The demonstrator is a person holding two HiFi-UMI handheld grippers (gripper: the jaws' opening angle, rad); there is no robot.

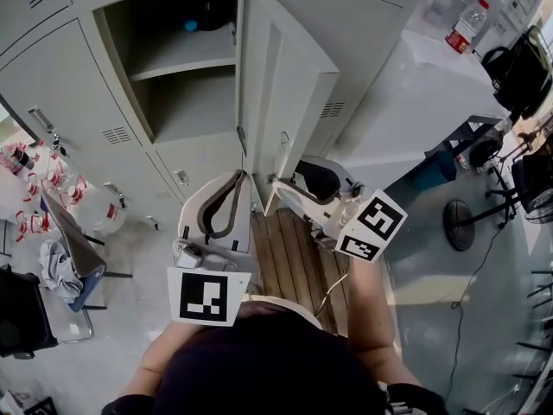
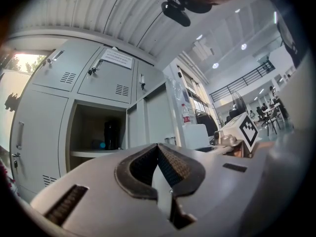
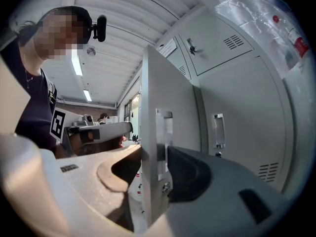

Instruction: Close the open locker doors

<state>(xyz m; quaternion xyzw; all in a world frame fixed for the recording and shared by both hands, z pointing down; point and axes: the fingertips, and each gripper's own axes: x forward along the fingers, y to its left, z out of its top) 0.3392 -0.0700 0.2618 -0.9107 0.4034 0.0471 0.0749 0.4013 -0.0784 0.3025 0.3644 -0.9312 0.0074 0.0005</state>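
Observation:
One grey locker (image 1: 181, 67) stands open, its door (image 1: 285, 85) swung out toward me. On its upper shelf sit a dark thing and a small blue thing (image 1: 190, 26). My right gripper (image 1: 289, 178) is at the door's free edge; in the right gripper view its jaws (image 3: 148, 167) stand open on either side of the door (image 3: 173, 98), beside the recessed handle (image 3: 163, 132). My left gripper (image 1: 242, 175) hangs shut and empty in front of the locker bank. The left gripper view shows its pads (image 2: 170, 164) meeting at the tip, with the open compartment (image 2: 96, 132) beyond.
The other lockers (image 1: 52, 85) are closed. A chair with cloth (image 1: 73, 253) and packed bottles stand at the left. To the right are a white unit with a bottle (image 1: 467, 26), a black bag (image 1: 525, 67) and a fan base (image 1: 458, 225). Wooden boards (image 1: 289, 262) lie underfoot.

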